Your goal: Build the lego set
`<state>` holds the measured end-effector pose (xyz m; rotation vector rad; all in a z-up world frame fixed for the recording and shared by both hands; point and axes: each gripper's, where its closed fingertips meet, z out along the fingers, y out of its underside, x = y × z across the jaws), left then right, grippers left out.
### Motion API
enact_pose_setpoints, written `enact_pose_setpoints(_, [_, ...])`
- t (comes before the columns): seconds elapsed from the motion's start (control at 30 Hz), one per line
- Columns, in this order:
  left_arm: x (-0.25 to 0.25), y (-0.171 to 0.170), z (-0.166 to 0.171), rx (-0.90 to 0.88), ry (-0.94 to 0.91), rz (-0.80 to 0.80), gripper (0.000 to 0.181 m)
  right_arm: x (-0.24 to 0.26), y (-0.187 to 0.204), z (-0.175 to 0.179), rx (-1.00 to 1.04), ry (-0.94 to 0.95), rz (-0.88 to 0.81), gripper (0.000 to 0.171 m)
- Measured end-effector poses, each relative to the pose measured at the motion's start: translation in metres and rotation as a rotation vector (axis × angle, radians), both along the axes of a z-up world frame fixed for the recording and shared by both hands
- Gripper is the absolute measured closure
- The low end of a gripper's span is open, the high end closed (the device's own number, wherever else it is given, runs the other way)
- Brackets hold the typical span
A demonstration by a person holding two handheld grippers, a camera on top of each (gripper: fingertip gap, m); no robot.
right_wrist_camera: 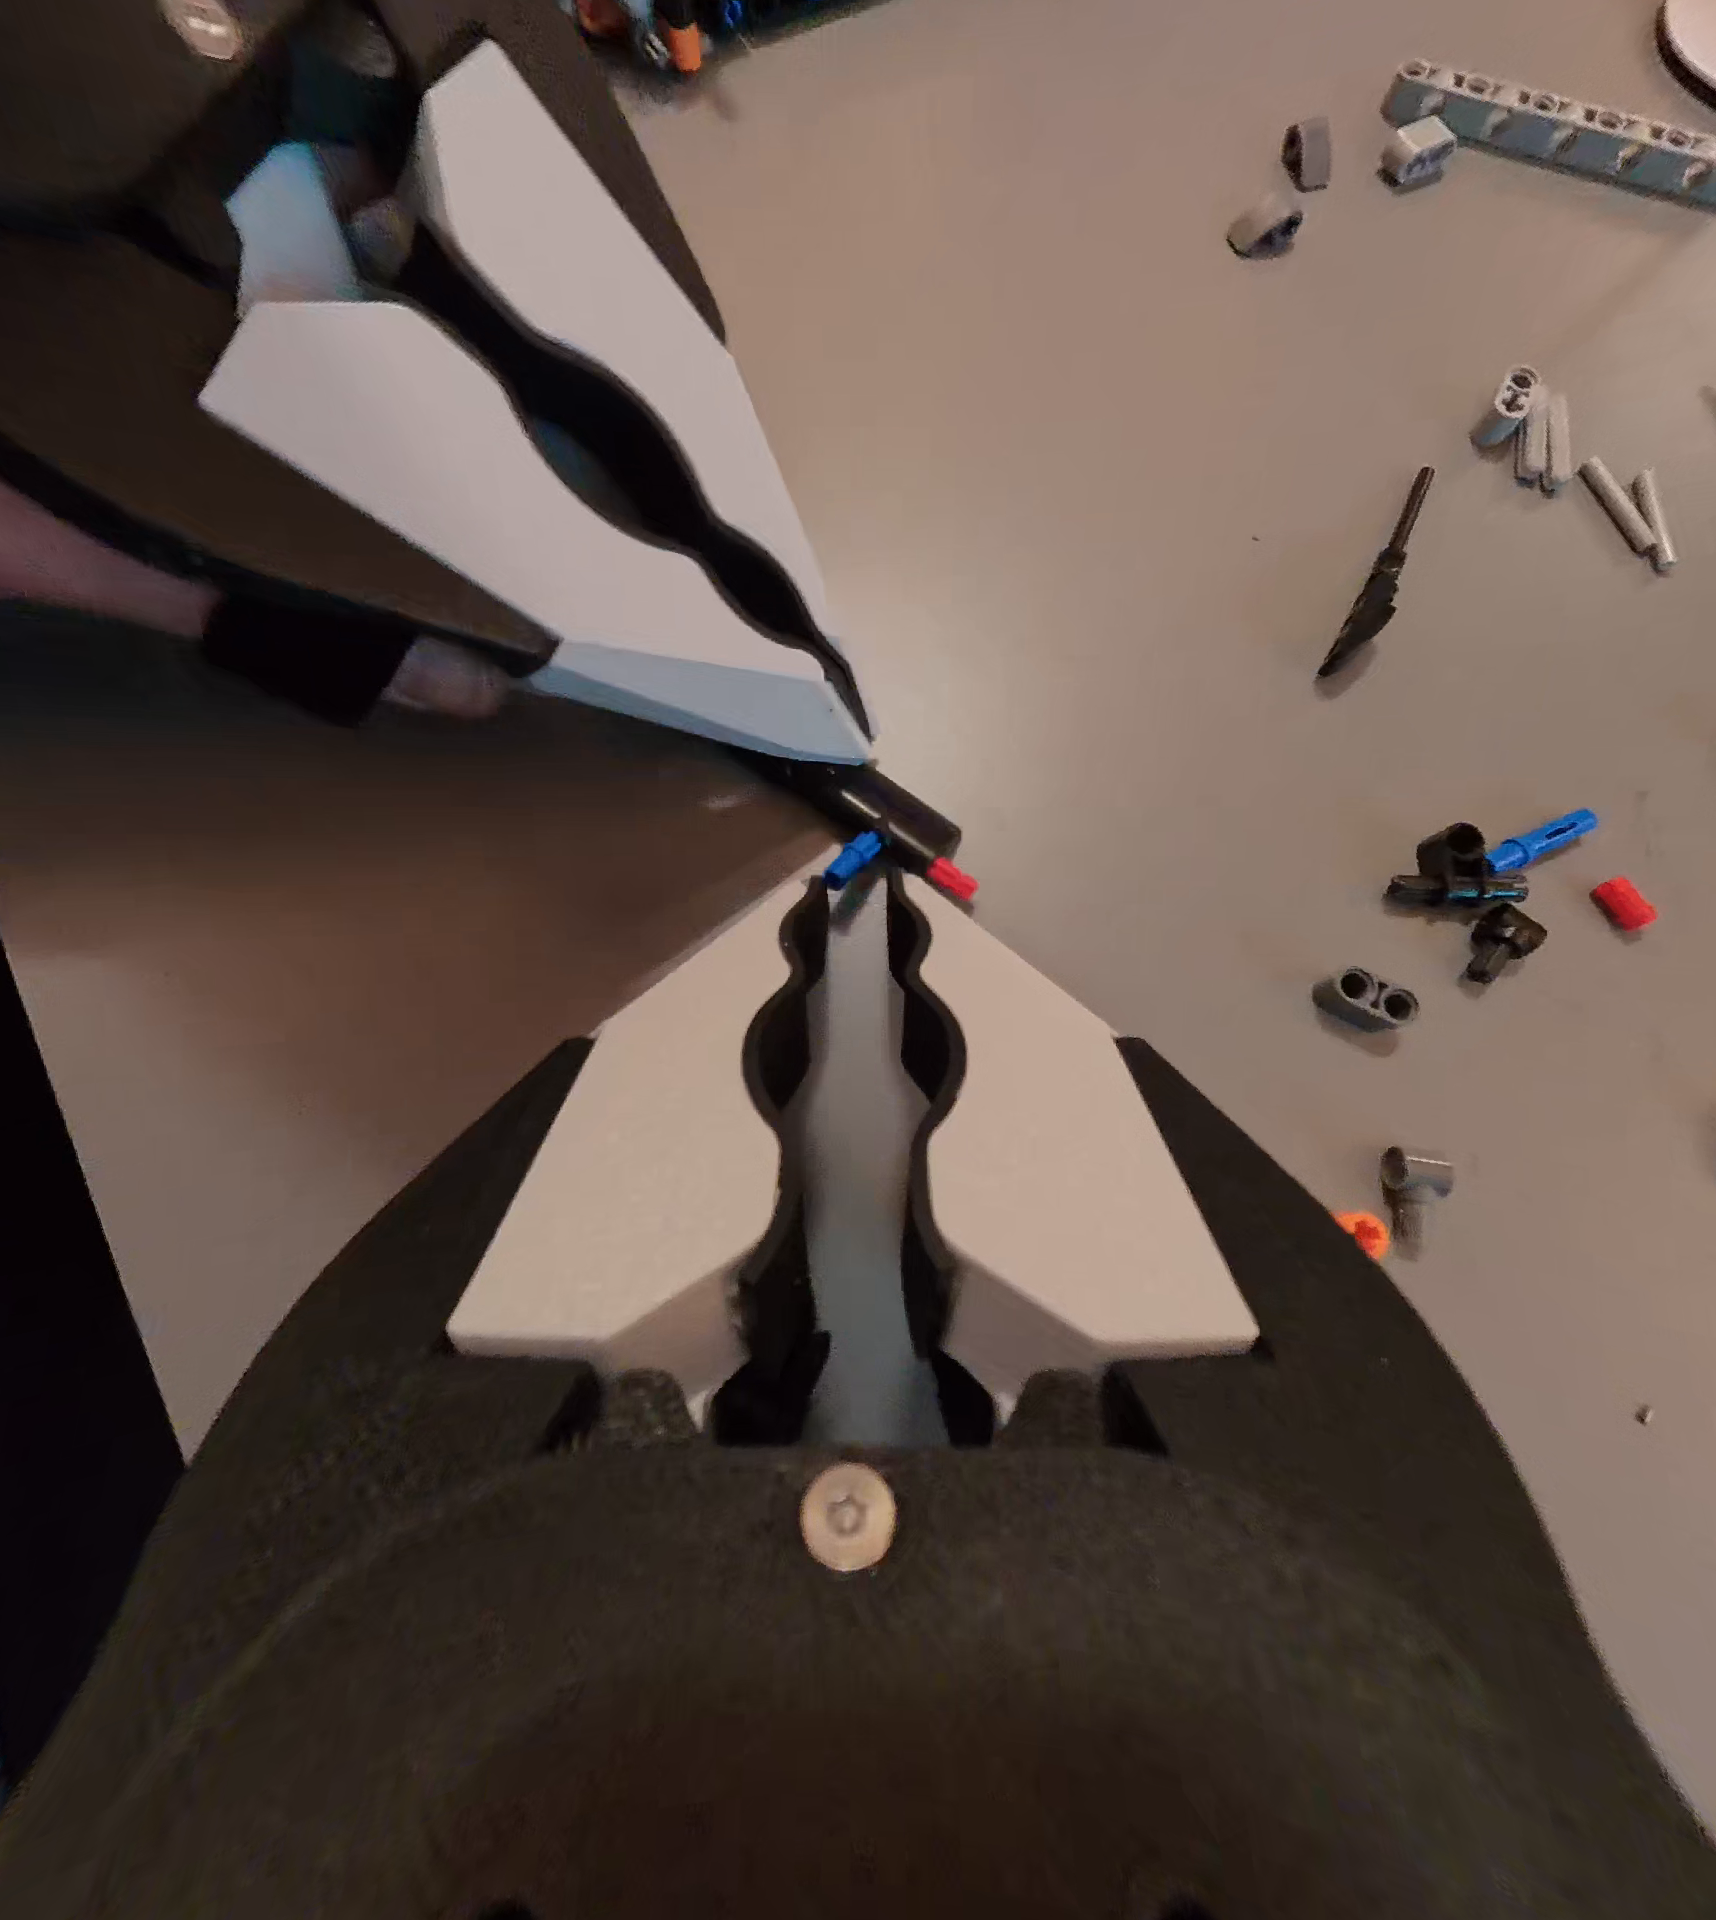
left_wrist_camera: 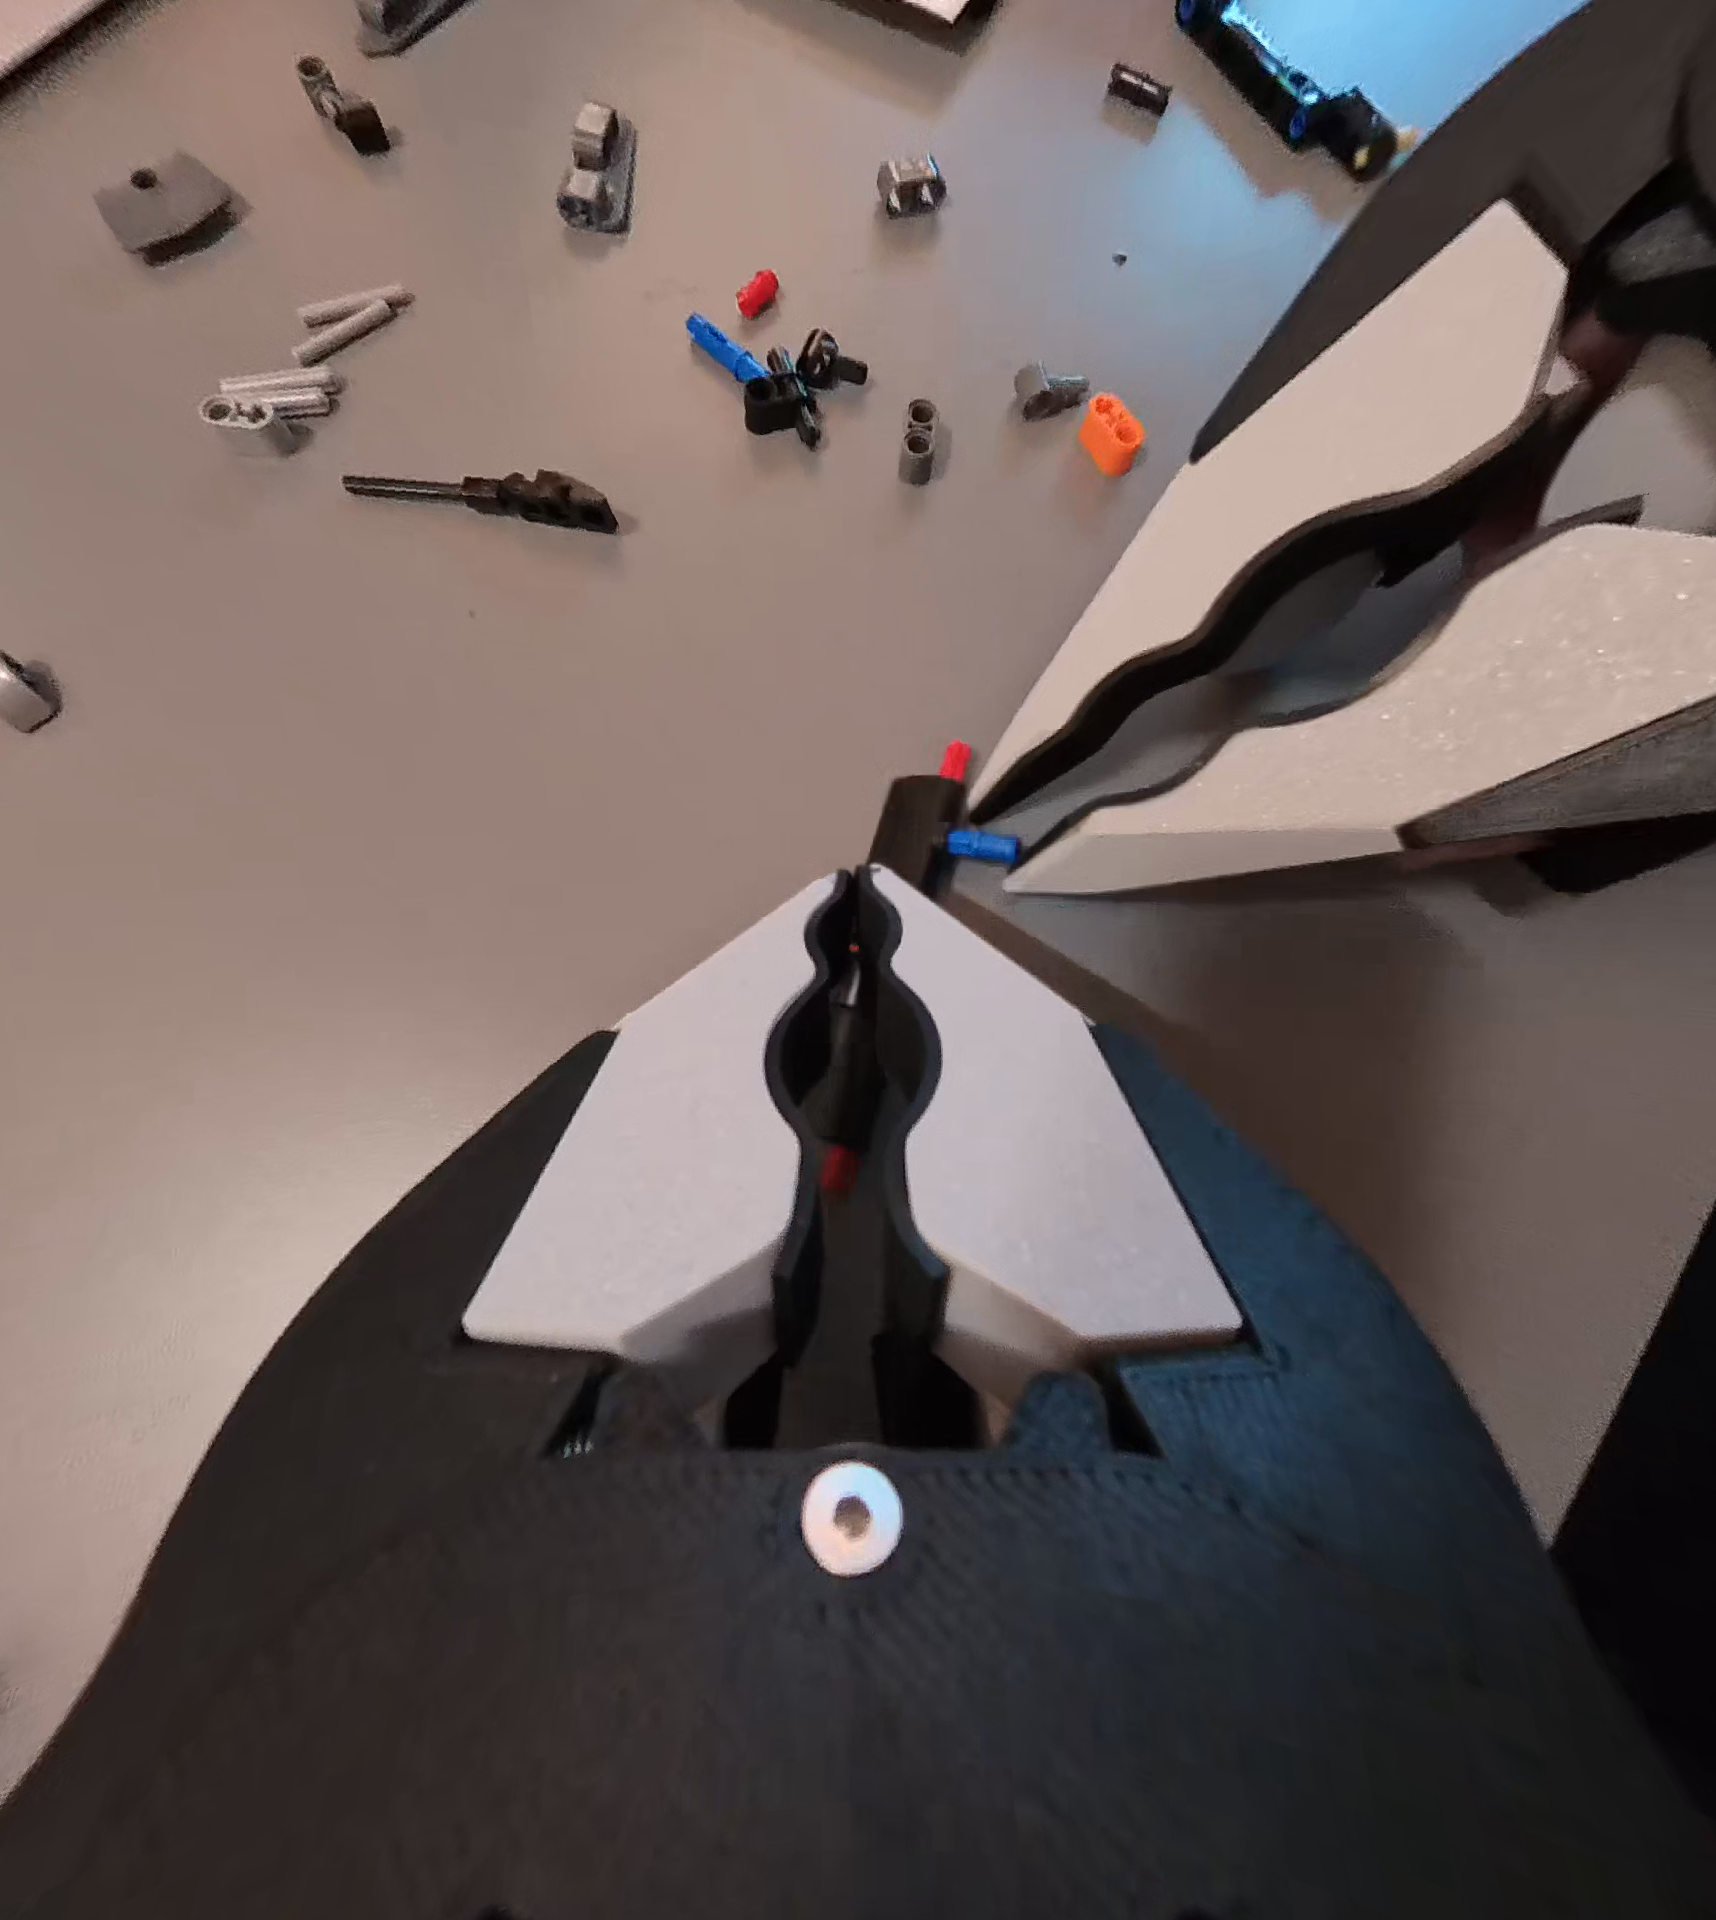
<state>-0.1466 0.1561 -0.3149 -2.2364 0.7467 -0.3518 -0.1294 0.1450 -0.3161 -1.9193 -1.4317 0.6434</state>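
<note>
The left gripper point(left_wrist_camera: 856, 883) pinches a small, light, rigid black piece point(right_wrist_camera: 901, 810), while the right gripper point(right_wrist_camera: 856, 894), slightly spread, should grip its slippery blue pin point(right_wrist_camera: 852, 858).

Matt, finely ribbed black plastic on left gripper point(left_wrist_camera: 856, 883) body; smooth matt white finger point(left_wrist_camera: 719, 1122) panels with dark wavy edging. Bright metal screw point(left_wrist_camera: 852, 1519) set behind jaws. Glossy black plastic piece point(right_wrist_camera: 895, 816) at right gripper point(right_wrist_camera: 856, 894) tips, with blue and red plastic pins. Smooth matt grey table point(left_wrist_camera: 418, 883) beneath.
</note>
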Motion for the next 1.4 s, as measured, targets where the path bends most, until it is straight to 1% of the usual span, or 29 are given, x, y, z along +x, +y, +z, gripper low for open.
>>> enact_pose_setpoints(0.07, [-0.001, 0.000, 0.000, 0.016, 0.018, 0.017, 0.181, 0.000, 0.002, 0.000, -0.001, 0.001, -0.011, 0.169])
enact_pose_setpoints(0.23, [0.000, -0.003, 0.000, 0.007, 0.021, 0.043, 0.181, 0.000, 0.004, 0.000, 0.016, -0.004, -0.004, 0.171])
enact_pose_setpoints(0.33, [-0.001, -0.003, 0.001, 0.016, 0.006, 0.054, 0.181, 0.000, 0.003, 0.000, 0.010, -0.002, 0.014, 0.170])
enact_pose_setpoints(0.43, [0.000, -0.001, 0.005, 0.038, -0.008, 0.053, 0.181, 0.003, 0.003, 0.000, 0.005, -0.004, 0.017, 0.161])
enact_pose_setpoints(0.53, [0.004, -0.003, 0.002, 0.026, 0.005, 0.040, 0.181, 0.004, 0.001, 0.001, -0.004, 0.001, 0.014, 0.158])
enact_pose_setpoints(0.77, [0.009, -0.004, 0.001, 0.043, 0.029, 0.032, 0.181, 0.001, 0.001, 0.000, 0.005, -0.003, 0.006, 0.168])
enact_pose_setpoints(0.87, [0.009, -0.003, 0.003, 0.050, 0.025, 0.034, 0.181, 0.001, 0.001, 0.000, 0.010, -0.004, 0.012, 0.168])
enact_pose_setpoints(1.0, [0.015, -0.007, 0.005, 0.028, -0.030, 0.007, 0.179, 0.002, 0.000, 0.000, 0.008, -0.003, 0.020, 0.169])
enact_pose_setpoints(1.17, [0.015, -0.007, 0.002, 0.029, 0.001, 0.009, 0.181, 0.005, 0.000, 0.000, 0.019, -0.006, 0.019, 0.166])
enact_pose_setpoints(1.3, [0.014, -0.007, -0.003, 0.040, 0.068, 0.004, 0.181, 0.010, -0.001, 0.001, 0.020, -0.013, 0.008, 0.167])
enact_pose_setpoints(1.4, [0.014, -0.007, -0.002, 0.037, 0.060, 0.011, 0.181, 0.009, -0.004, 0.000, 0.024, -0.010, 0.010, 0.168])
